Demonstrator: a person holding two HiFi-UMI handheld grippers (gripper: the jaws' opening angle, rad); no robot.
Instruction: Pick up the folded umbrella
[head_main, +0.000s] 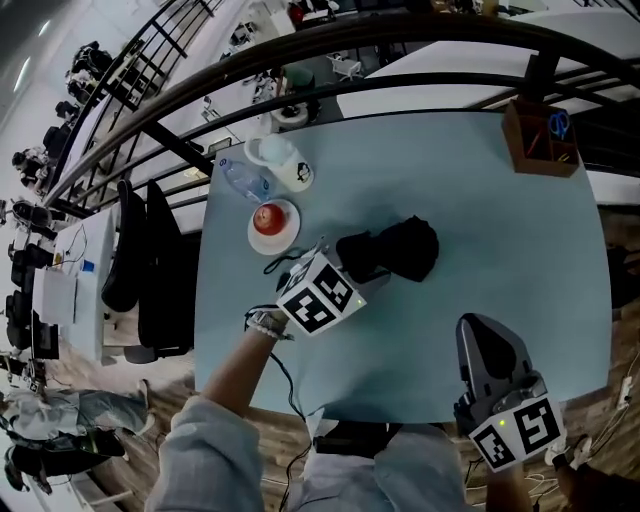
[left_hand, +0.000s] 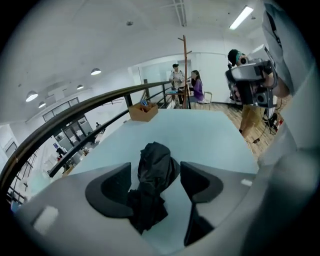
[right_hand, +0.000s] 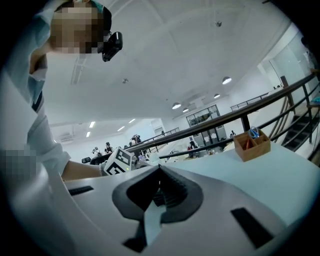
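Observation:
The folded black umbrella (head_main: 400, 250) lies near the middle of the pale blue table (head_main: 500, 230). My left gripper (head_main: 368, 262) reaches in from the left, its marker cube over the umbrella's near end. In the left gripper view the umbrella (left_hand: 155, 165) lies between the wide-apart jaws of the left gripper (left_hand: 156, 174), with a gap showing on the right side. My right gripper (head_main: 485, 330) hovers at the table's front right, away from the umbrella. In the right gripper view, the right gripper (right_hand: 160, 169) has its jaw tips meeting with nothing between them.
A red apple (head_main: 268, 216) sits on a small plate (head_main: 288, 236) at the table's left, with a plastic bottle (head_main: 243, 180) and a white cup (head_main: 272, 152) behind it. A wooden box (head_main: 540, 140) with scissors stands at the far right corner. A dark railing (head_main: 300, 60) runs behind the table.

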